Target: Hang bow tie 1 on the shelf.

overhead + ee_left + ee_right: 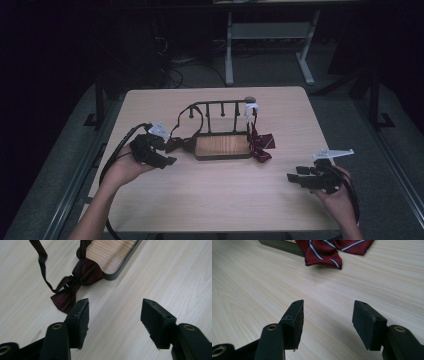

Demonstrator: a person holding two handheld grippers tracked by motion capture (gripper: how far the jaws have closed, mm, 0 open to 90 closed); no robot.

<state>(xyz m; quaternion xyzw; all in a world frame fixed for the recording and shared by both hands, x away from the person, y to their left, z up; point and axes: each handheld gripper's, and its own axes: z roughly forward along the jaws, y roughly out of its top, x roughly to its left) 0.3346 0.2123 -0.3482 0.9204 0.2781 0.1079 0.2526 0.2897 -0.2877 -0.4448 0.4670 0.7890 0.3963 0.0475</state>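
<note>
A black rack (220,106) with pegs stands on a wooden base (222,146) in the middle of the table. A dark red bow tie (179,144) (76,282) lies at the base's left end, its strap looped up over the rack. A red striped tie (260,143) (324,251) hangs from the rack's right end and spills onto the table. My left gripper (167,161) (113,315) is open just left of the base, close to the bow tie, holding nothing. My right gripper (292,177) (327,315) is open near the table's right front, apart from the striped tie.
The light wooden table (215,200) has free room across its front half. Cables trail from both grippers off the table's sides. Beyond the far edge stand a white desk frame (267,45) and dark floor.
</note>
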